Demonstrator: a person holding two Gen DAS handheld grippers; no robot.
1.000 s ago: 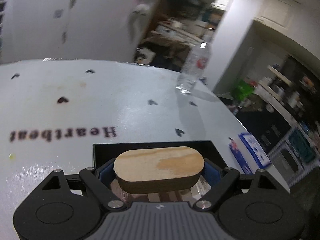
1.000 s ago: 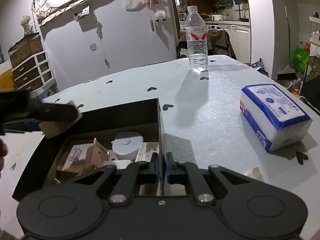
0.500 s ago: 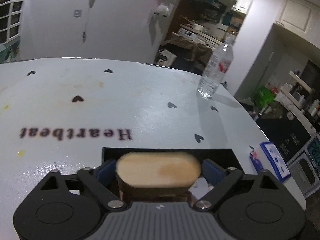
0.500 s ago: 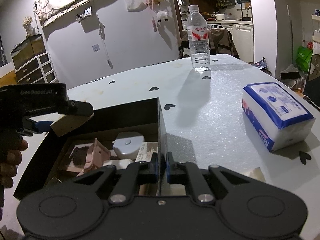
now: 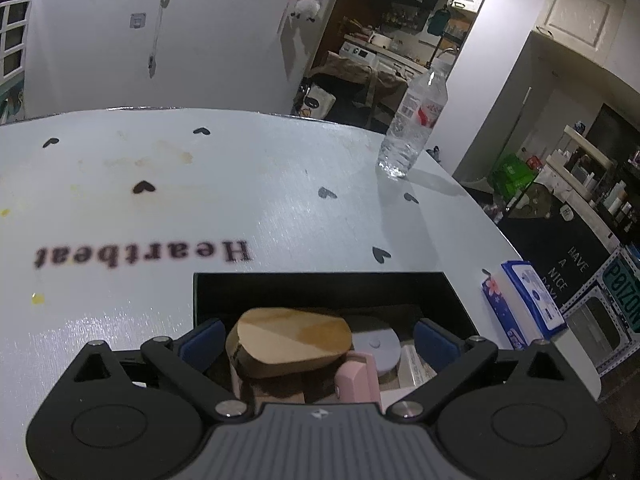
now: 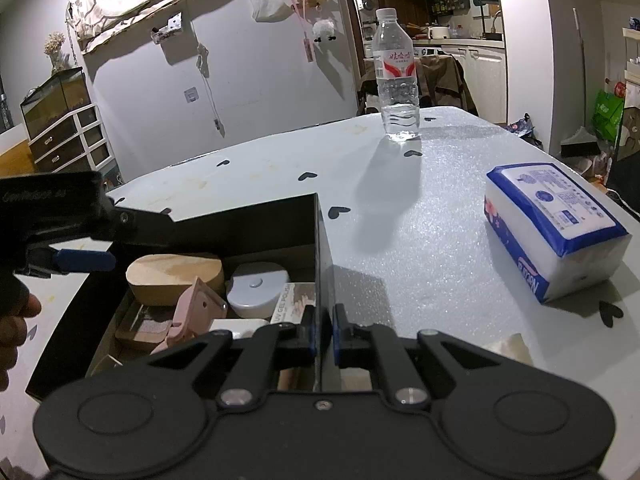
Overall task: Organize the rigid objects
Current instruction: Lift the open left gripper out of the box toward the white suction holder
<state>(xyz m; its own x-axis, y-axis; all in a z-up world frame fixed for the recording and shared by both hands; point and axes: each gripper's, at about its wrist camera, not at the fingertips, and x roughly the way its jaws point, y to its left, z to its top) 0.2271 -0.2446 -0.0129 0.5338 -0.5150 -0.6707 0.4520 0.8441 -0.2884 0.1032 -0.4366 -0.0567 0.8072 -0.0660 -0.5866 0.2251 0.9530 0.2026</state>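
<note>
- My left gripper stands wide; its jaws have just been opening, and the blue pads sit clear of the wooden block on both sides. Nothing is gripped.
- Wooden block lies low centre in the left wrist view, inside the black box, tilted across other contents: a pink piece to its lower right, a pale round disc beside it on the right.
- In the right wrist view the same block sits in the box's left half, with the left gripper above and left of it, one blue pad near the block's left end but apart from it.
- My right gripper is pinched tight on the box's right wall, at lower centre of that frame; the thin wall runs up between the two pads.
- Edges: the box's far wall crosses mid-frame in the left view; its right wall divides box from bare table in the right view.
- Open room: broad white table surface with heart marks beyond and right of the box. A water bottle stands upright at upper centre, well apart. A tissue pack lies at right, well apart from the box.
- Person's fingers show at the far left edge.
</note>
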